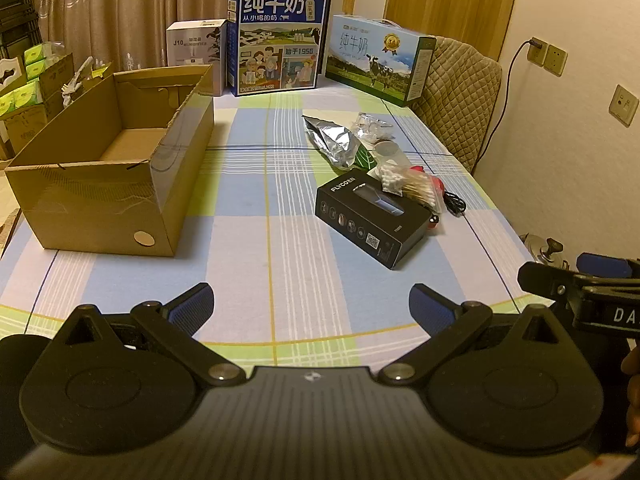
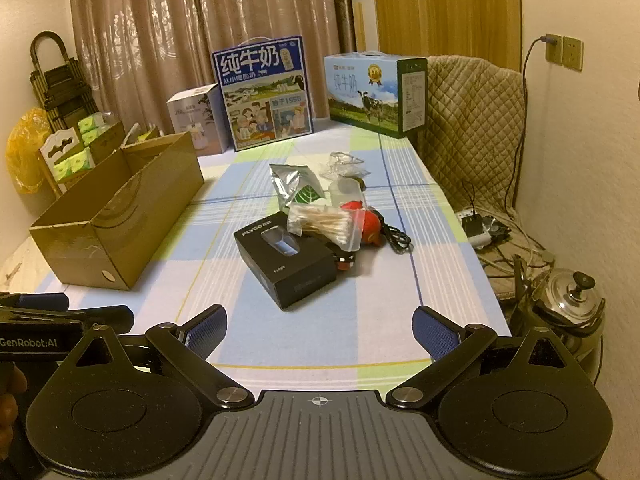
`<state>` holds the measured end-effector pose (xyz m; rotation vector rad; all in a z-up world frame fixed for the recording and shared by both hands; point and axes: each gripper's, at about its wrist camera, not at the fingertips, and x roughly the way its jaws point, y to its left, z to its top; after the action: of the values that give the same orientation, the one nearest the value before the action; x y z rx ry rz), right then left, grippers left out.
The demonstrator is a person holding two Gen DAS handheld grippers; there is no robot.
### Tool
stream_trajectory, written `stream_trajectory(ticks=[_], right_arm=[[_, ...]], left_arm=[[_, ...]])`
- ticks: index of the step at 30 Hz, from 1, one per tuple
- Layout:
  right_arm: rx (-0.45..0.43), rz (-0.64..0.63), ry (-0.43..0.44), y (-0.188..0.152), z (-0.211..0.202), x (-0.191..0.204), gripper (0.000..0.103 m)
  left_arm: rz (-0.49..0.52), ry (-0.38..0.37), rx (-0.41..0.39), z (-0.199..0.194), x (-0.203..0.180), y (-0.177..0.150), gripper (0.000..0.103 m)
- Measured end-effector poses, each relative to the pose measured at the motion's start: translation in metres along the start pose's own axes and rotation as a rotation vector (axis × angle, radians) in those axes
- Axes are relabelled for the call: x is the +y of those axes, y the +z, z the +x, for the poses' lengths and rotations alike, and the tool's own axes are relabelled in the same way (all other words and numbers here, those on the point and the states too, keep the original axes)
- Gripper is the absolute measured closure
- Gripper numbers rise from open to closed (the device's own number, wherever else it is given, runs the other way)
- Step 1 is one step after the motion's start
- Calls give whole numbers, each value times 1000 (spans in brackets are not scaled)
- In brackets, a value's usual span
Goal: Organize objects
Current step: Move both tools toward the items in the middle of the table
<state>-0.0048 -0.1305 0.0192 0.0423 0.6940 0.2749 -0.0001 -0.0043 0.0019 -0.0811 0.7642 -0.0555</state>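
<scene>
"FLYCO" on black box (image 1: 370, 218); "纯牛奶" on blue milk carton (image 1: 276, 38).

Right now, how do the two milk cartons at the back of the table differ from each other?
The dark blue milk carton stands tall and upright, while the pale blue milk carton is long and low. The dark blue one shows cartoon people below white characters; the pale one shows a cow on grass and a gold medal. The dark one sits beside a white box, the pale one near a quilted chair. Both have carry handles on top and stand unopened.
</scene>
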Motion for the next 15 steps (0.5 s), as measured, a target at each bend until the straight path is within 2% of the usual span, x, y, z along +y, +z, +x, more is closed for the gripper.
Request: stream_trajectory(ticks=[15], right_arm=[[8, -17, -10, 4, 6, -15, 6]], left_arm=[[13, -18, 7, 8, 3, 8, 1]])
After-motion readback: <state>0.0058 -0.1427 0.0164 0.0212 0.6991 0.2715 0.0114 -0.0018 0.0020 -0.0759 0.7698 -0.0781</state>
